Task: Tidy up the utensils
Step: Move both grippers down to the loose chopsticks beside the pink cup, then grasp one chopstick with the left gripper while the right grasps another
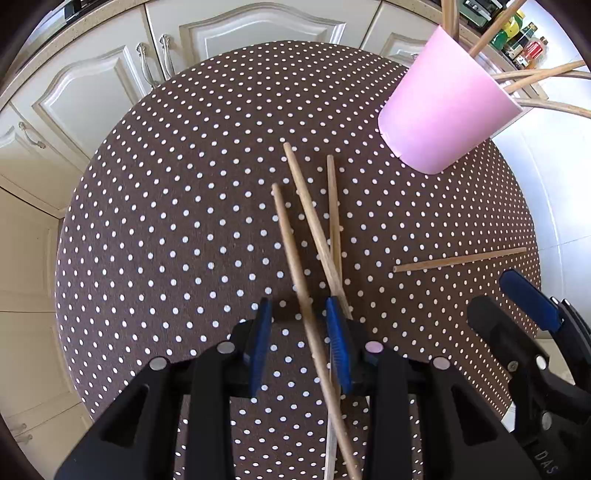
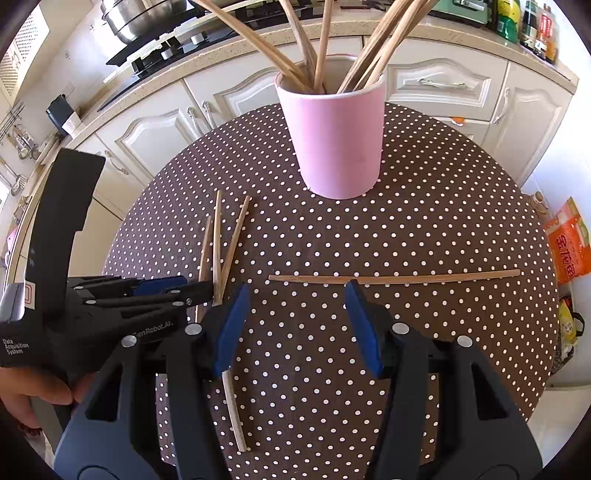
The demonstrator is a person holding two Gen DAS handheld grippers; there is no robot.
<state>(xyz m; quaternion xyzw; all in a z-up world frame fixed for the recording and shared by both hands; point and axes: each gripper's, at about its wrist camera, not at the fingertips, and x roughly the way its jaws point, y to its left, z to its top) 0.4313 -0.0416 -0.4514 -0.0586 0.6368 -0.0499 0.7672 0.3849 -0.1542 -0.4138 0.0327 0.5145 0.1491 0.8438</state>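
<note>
A pink cup [image 2: 338, 144] holding several wooden chopsticks stands at the far side of the round polka-dot table [image 2: 443, 332]; it also shows in the left wrist view [image 1: 443, 114]. Three chopsticks [image 1: 314, 229] lie crossed in the middle. My left gripper [image 1: 299, 314] is open, low over them, with one chopstick [image 1: 291, 251] passing between its jaws. A single chopstick [image 2: 395, 278] lies crosswise just beyond my right gripper [image 2: 295, 295], which is open and empty. The right gripper also shows in the left wrist view [image 1: 524, 299].
White kitchen cabinets [image 1: 110, 85] and a countertop with a stove [image 2: 159, 48] ring the table. Bottles [image 2: 524, 22] stand on the counter at right. An orange bag [image 2: 569, 243] lies on the floor at right. A pale chopstick [image 2: 232, 410] lies near the table's front edge.
</note>
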